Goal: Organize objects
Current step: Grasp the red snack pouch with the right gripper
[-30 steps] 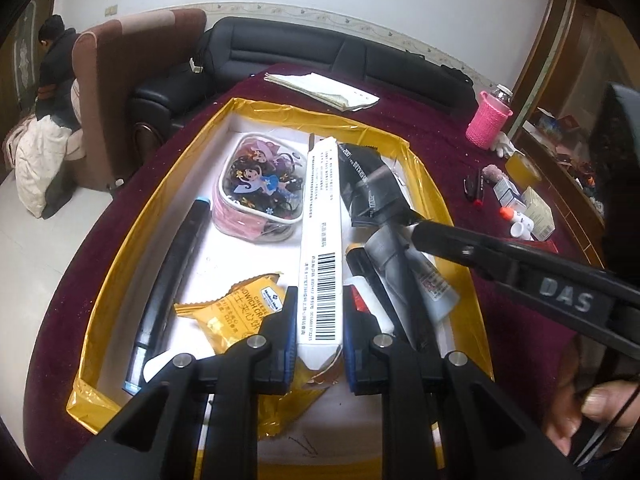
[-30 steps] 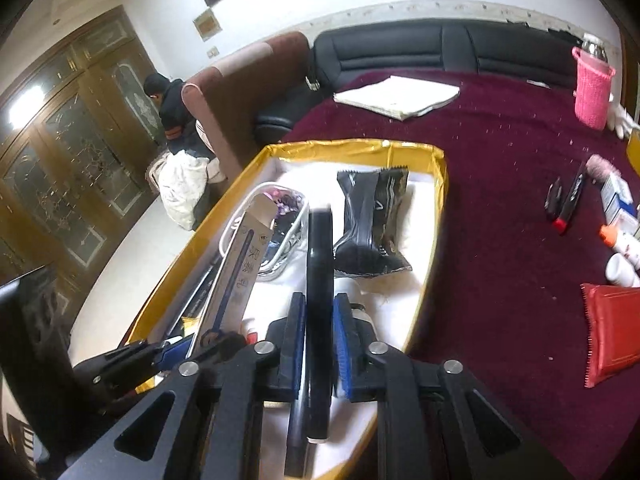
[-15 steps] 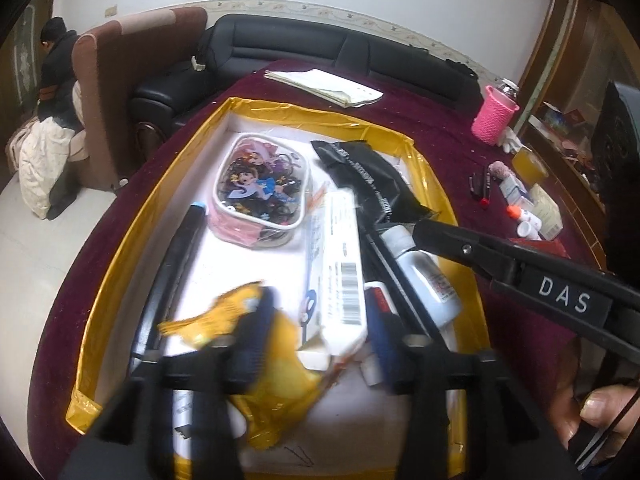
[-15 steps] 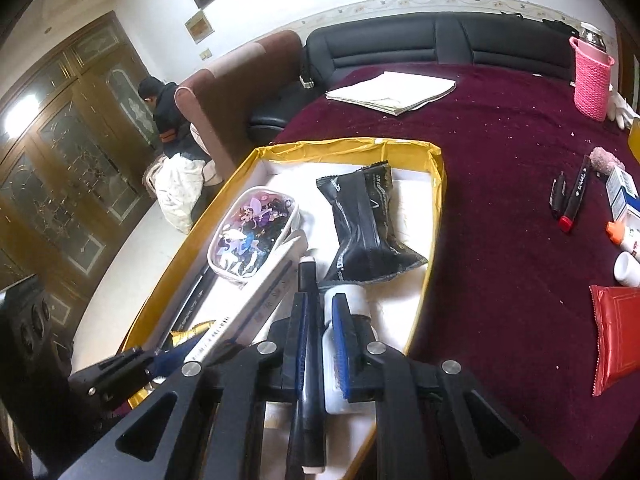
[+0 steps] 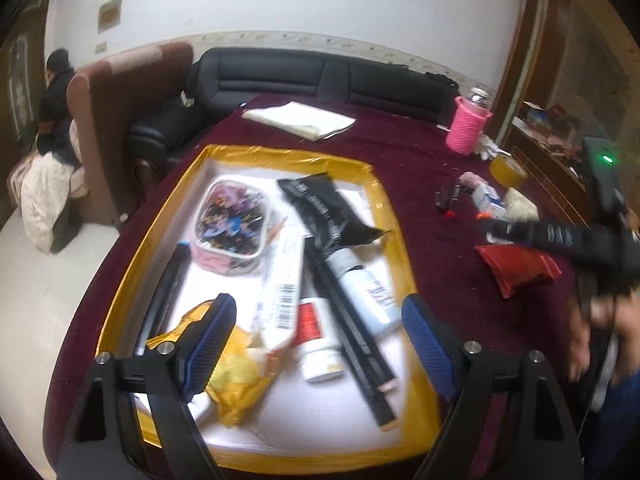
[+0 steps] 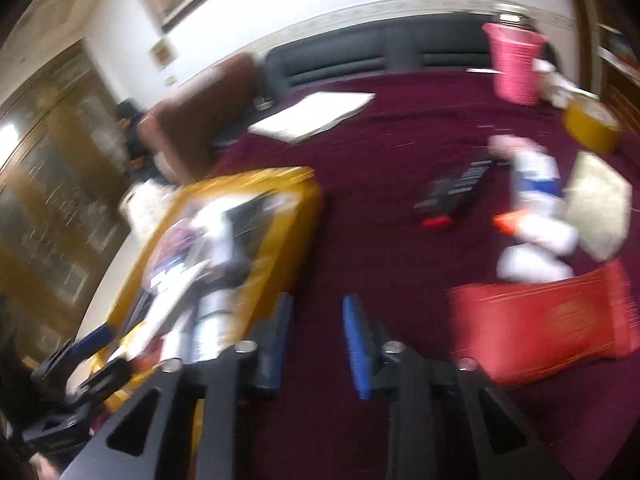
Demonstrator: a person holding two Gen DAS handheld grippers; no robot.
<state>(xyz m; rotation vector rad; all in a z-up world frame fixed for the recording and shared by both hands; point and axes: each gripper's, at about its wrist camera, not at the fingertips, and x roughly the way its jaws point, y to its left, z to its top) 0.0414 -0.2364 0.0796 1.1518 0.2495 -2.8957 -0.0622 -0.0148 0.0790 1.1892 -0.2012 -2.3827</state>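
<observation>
Left claw: two black angular fingers with triangular cut-outs, each tipped at twelve o'clock by a ribbed blue pad and fastened with round silver screws. Right claw: the same black frame, blue pads and silver screws, blurred. Seen from the left wrist at three o'clock, the right claw's black body bore a small green light and faint lettering, illegible through blur.
</observation>
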